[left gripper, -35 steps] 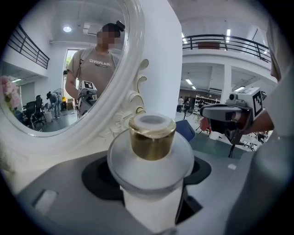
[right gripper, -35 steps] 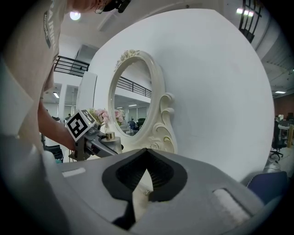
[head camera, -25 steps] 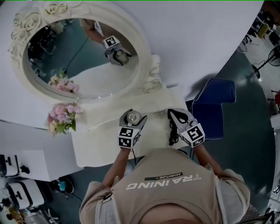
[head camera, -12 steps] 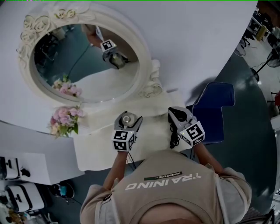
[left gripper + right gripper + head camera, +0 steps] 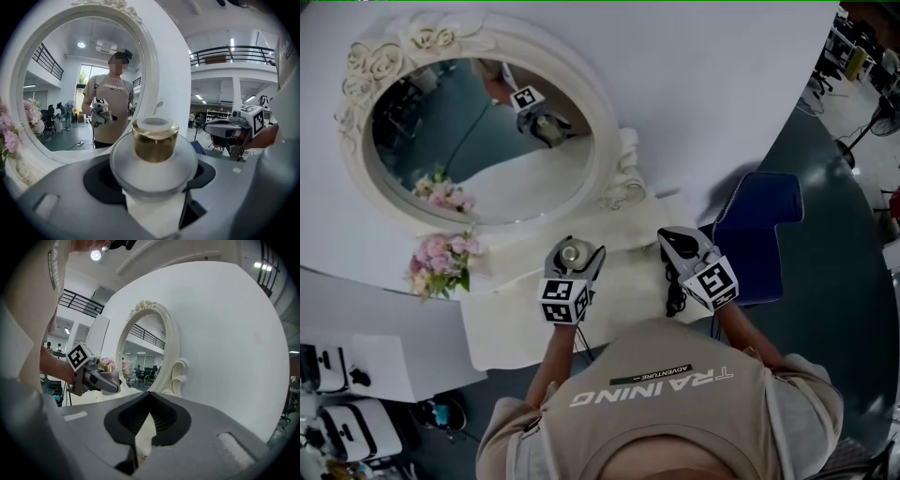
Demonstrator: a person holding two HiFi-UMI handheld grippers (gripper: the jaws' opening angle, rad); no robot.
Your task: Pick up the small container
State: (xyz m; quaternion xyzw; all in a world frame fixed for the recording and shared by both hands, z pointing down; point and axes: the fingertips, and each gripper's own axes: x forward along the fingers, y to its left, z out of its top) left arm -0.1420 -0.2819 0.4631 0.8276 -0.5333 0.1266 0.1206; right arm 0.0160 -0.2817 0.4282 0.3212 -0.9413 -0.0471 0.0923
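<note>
Watching big oval white-framed mirror (image 5: 607,150) just ahead: forward swing could knock frame. White-draped bench (image 5: 511,328) below, open room toward me and to right; pink flower bunch (image 5: 441,262) crowds left edge. Right gripper (image 5: 677,242) pressed together, empty, apart from load. Left gripper (image 5: 576,249) pinching small frosted container with gold cap (image 5: 155,140) by round body, seemingly clear of bench; smooth curved wall may slip if I tilt.

A staged dressing corner inside a large open hall; ornate white oval mirror (image 5: 483,141) against curved white backdrop panel (image 5: 722,75); black mezzanine railings (image 5: 234,49) beyond.
</note>
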